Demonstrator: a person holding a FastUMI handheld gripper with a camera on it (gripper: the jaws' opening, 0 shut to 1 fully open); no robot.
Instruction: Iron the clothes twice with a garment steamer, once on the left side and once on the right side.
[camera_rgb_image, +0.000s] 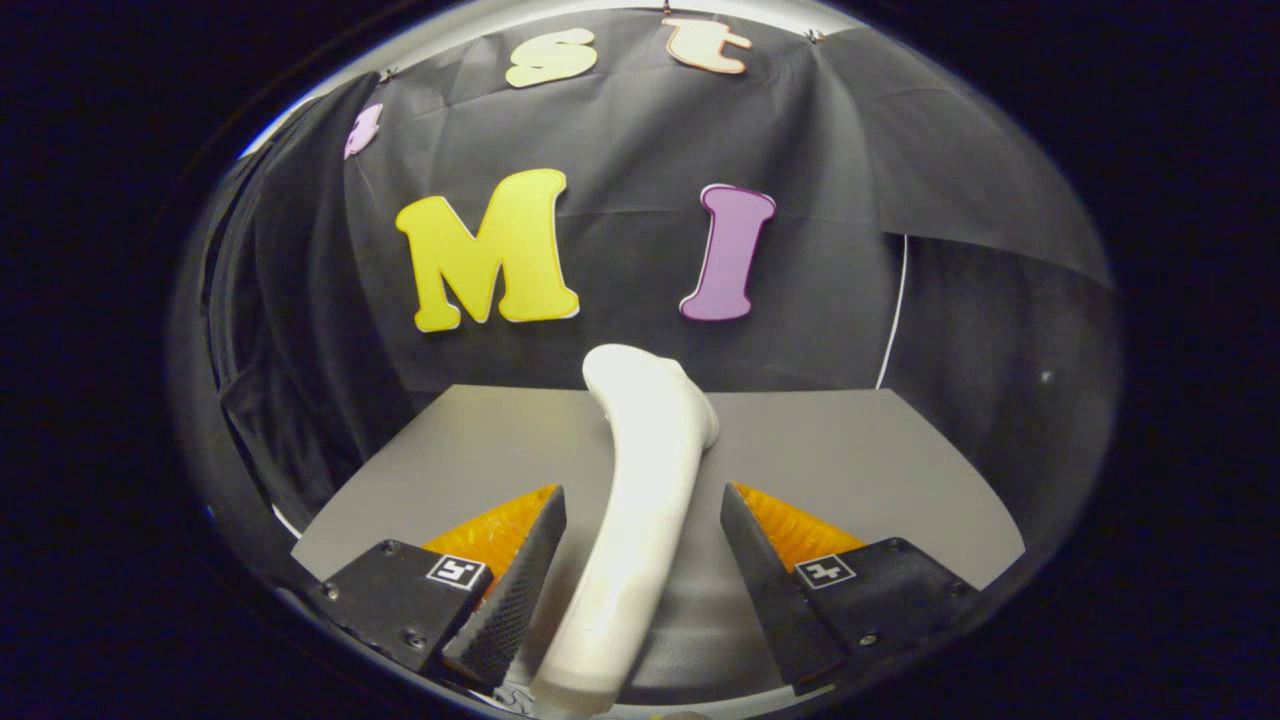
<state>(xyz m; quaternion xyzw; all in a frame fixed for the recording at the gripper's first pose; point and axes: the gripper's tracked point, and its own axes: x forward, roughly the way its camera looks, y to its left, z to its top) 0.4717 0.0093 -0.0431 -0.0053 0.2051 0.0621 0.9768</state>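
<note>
- My tongs (640, 500) stand apart, the left finger touching the garment steamer (640, 500), the right finger clear of it.
- The steamer is smooth, white and curved, its handle running between the fingers toward 12 o'clock, its rounded head bending toward 1 o'clock.
- Beyond it lies the grey bench (850, 450), with a white cord (897, 300) hanging at 2 o'clock.

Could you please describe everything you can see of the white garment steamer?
The garment steamer is a smooth, white, plastic-looking handheld unit with a long curved handle and a rounded head at its far end. It rises between the fingers of the open gripper, head over the grey table. One finger sits against or very near the handle; the other stands apart. Its base is hidden.
</note>
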